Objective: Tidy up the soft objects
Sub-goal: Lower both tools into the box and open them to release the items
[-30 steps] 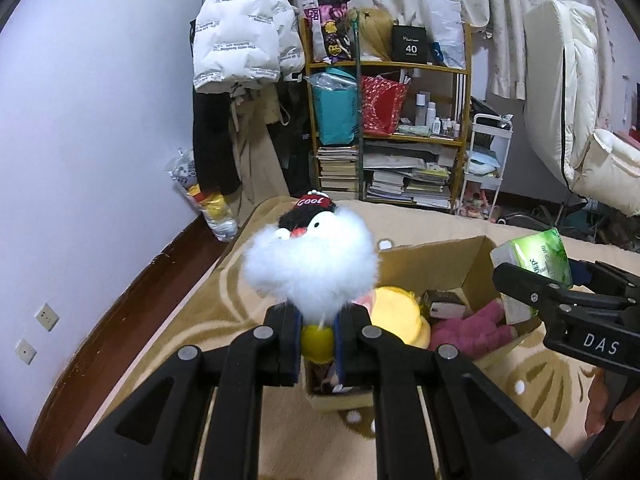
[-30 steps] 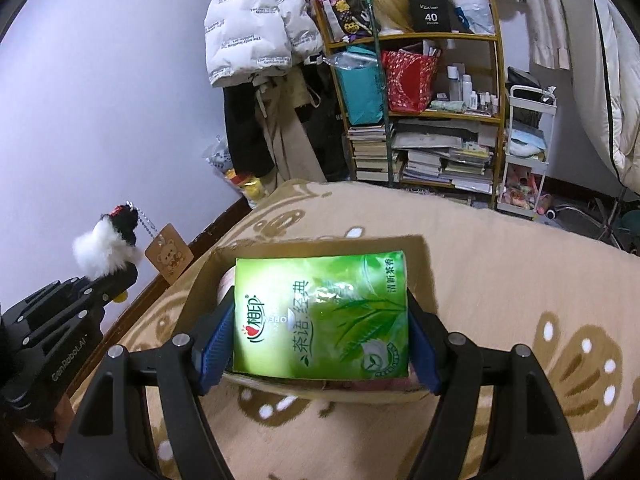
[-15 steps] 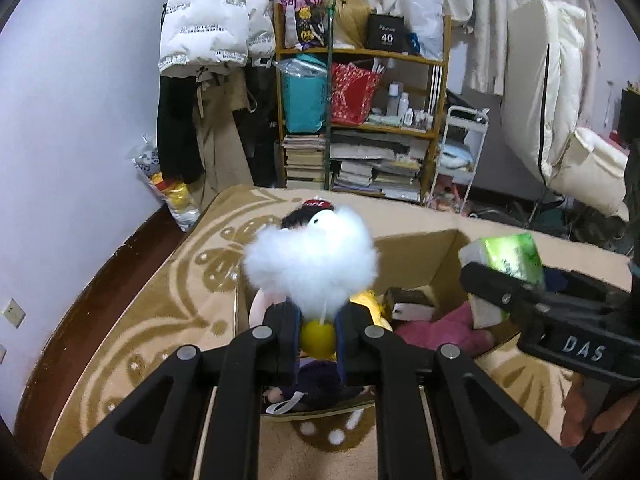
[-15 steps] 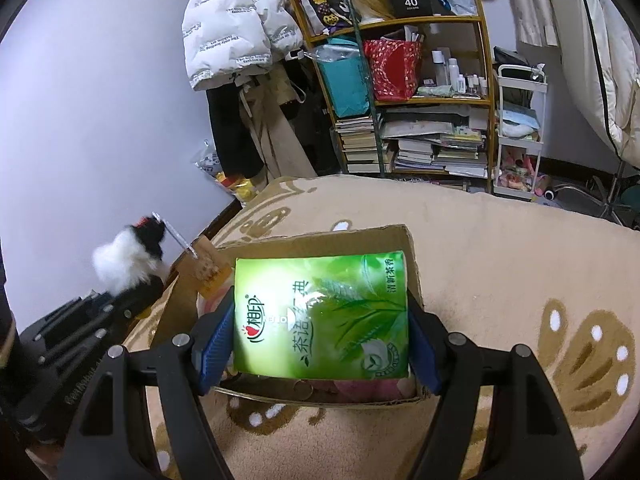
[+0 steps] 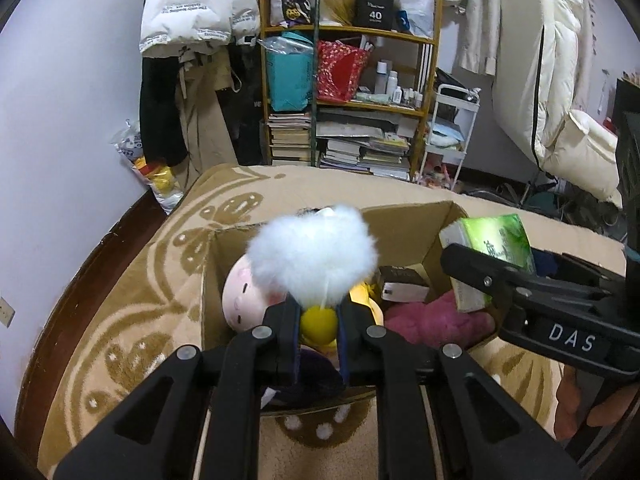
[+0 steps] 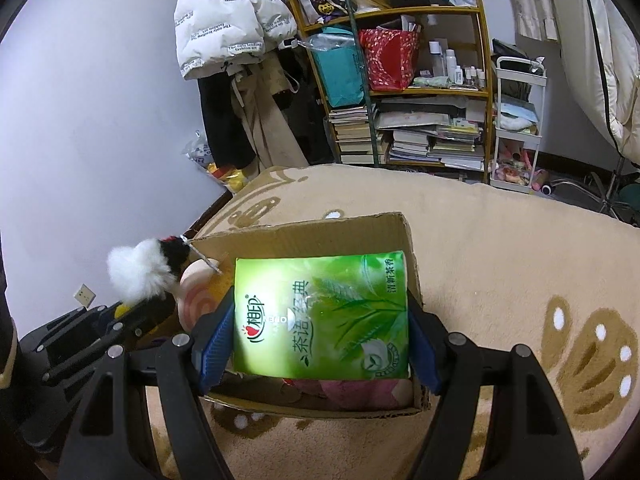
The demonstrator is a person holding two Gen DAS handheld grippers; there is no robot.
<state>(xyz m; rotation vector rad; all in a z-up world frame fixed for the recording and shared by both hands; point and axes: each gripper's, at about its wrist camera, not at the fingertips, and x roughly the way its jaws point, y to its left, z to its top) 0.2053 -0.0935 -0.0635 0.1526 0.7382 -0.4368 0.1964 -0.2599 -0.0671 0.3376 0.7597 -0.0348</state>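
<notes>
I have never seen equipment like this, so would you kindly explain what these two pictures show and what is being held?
There is no robot here: a person holds a black two-finger gripper in each hand, and each carries a wide-angle camera looking forward along its fingers. One picture comes from the left gripper, the other from the right gripper. The left is shut on the yellow part of a fluffy white plush keychain toy; the right clamps a green soft pack of tissues. Both hang over an open brown cardboard box standing on a beige patterned carpet. The box already holds a pink round-faced plush, a magenta plush and other items.
</notes>
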